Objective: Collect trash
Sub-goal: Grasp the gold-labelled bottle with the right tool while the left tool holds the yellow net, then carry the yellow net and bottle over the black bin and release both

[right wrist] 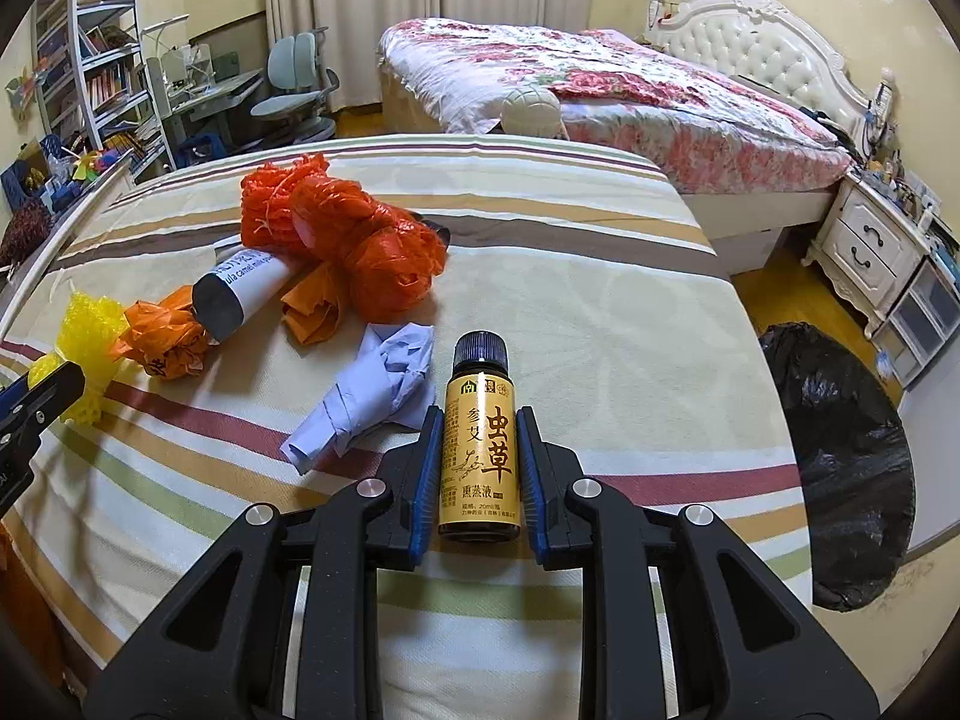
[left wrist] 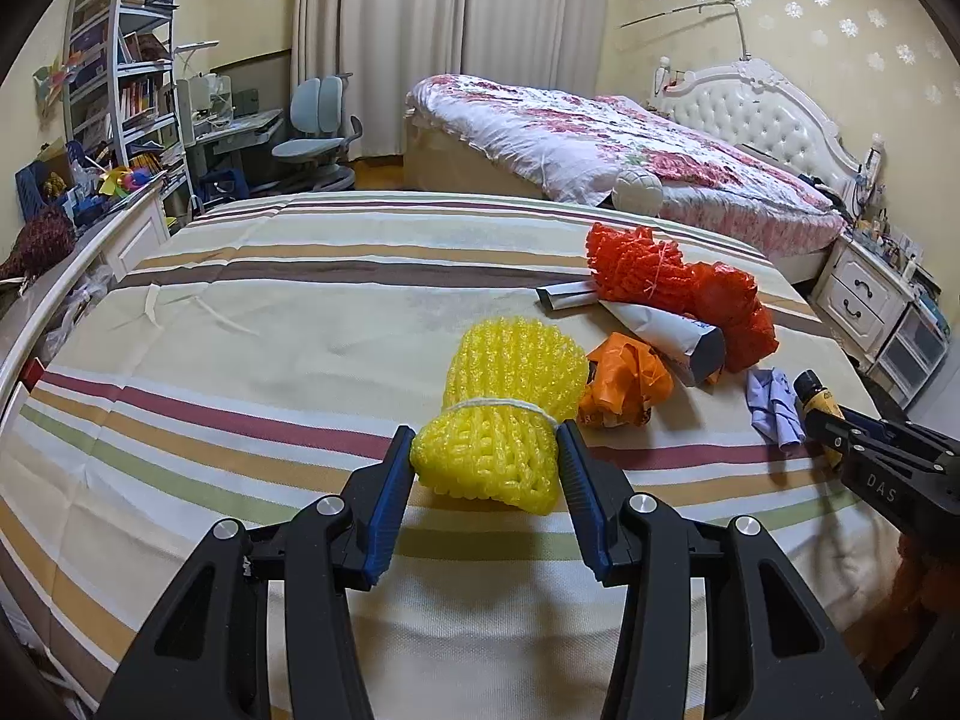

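My left gripper (left wrist: 486, 444) is shut on a yellow foam net (left wrist: 504, 414) tied with white string, over the striped bed cover (left wrist: 240, 330). My right gripper (right wrist: 478, 420) is shut on a small brown bottle (right wrist: 480, 438) with a yellow label and black cap; it also shows in the left wrist view (left wrist: 816, 402). On the cover lie an orange mesh net bundle (right wrist: 336, 228), a grey-ended paper tube (right wrist: 240, 288), a crumpled orange wrapper (right wrist: 162, 342) and a crumpled pale blue paper (right wrist: 372, 396).
A black trash bag (right wrist: 852, 480) stands open on the floor right of the bed. A second bed with a floral quilt (right wrist: 600, 84) and a white ball (right wrist: 531, 114) lie beyond. White nightstand (right wrist: 870, 246) at right; shelves and desk chair (right wrist: 294, 90) at left.
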Demonstrator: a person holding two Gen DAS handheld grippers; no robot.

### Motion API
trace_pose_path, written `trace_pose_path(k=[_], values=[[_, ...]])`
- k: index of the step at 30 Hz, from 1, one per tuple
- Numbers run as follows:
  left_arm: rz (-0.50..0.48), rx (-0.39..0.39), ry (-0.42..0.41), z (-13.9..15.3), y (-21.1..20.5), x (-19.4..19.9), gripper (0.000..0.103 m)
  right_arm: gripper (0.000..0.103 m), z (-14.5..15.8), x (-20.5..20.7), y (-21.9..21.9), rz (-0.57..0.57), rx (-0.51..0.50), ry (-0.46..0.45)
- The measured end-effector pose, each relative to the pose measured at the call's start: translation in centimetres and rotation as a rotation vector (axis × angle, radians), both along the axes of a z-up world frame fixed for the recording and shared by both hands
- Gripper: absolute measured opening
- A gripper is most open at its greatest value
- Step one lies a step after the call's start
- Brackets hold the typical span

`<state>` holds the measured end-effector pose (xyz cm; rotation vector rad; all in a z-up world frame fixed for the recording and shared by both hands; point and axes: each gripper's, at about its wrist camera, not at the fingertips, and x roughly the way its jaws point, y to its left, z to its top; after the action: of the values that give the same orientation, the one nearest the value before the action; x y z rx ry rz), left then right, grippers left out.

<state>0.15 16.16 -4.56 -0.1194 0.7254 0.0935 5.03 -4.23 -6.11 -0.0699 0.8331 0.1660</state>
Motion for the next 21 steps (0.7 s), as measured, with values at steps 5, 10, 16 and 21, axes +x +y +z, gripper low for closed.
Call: trace_pose_path(k=[5, 10, 16, 21], values=[[-0.010, -0.017, -0.023, 1.3, -0.7, -1.0, 0.048, 0.023, 0.9, -0.8, -1.2, -0.017, 0.015, -0.028], [-0.041, -0.045, -0.057, 2.9, -2.0, -1.9, 0.048, 0.023, 1.9, -1.6, -2.9, -0.042, 0.041, -0.057], [-0.107, -0.040, -0.099, 4.1, -4.9, -1.8, 0.048, 0.023, 3.1, -2.6, -5.1, -0.076, 0.064, -0.096], [-0.184, -0.046, -0.108, 4.3, -8.3, -0.6, 0.048, 0.023, 4.0, -3.1, -7.6, -0.124, 0.057, -0.137]])
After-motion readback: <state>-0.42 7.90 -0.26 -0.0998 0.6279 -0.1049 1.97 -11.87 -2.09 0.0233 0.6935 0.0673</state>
